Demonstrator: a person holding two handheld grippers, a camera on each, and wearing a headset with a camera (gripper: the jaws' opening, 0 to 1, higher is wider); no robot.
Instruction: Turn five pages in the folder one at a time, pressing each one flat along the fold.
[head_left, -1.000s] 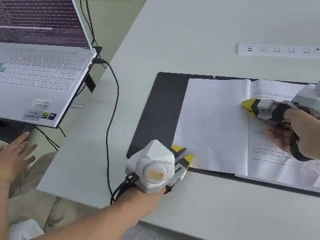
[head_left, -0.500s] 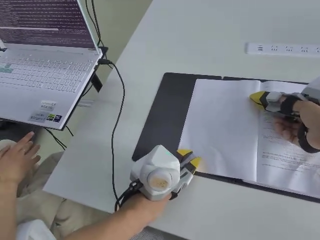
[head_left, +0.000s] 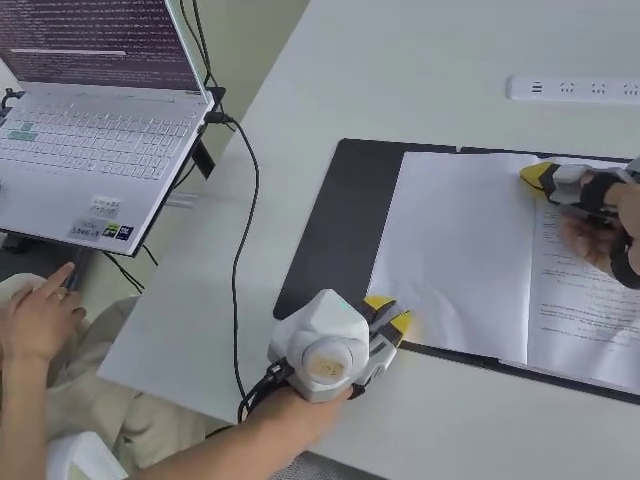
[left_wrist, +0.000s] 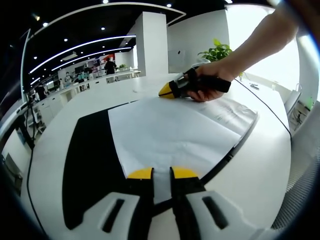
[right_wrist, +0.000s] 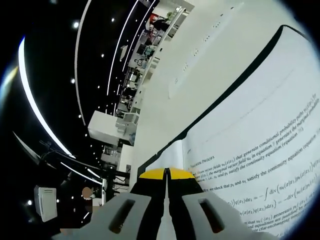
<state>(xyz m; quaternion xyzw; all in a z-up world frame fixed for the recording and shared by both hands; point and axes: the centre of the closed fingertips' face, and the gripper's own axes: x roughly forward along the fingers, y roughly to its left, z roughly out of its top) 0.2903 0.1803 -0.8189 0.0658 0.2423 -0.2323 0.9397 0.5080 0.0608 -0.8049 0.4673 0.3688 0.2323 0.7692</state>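
**Right jaws press the fold, left jaws pin the turned page**

The right gripper (right_wrist: 165, 174) has its jaws closed tip to tip with nothing between them. That makes a single blunt point, set down on the fold (head_left: 530, 300) just beside the printed page (right_wrist: 260, 135). A closed tip suits this step, since pressing a crease flat needs a narrow, firm edge, not a grasp.

The left gripper (left_wrist: 161, 173) has its jaws a narrow gap apart. They rest at the near-left corner of the blank turned page (left_wrist: 165, 135), with white paper showing in the gap. I judge they are there to hold the sheet down so it neither lifts nor slides while the other tip works. I cannot tell whether they pinch the edge or merely sit over it.

The folder (head_left: 340, 225) lies open on the white surface (head_left: 420, 70), its black cover bare to the left of the turned page. A laptop (head_left: 90, 150) stands at the far left, and a power strip (head_left: 575, 90) lies beyond the folder.

Compared with a second ago, the right tip sits farther along the fold, now close to the page's far edge, so the pressing stroke looks nearly run out. The left gripper keeps the same corner. The overall shift of the head view is the camera's.
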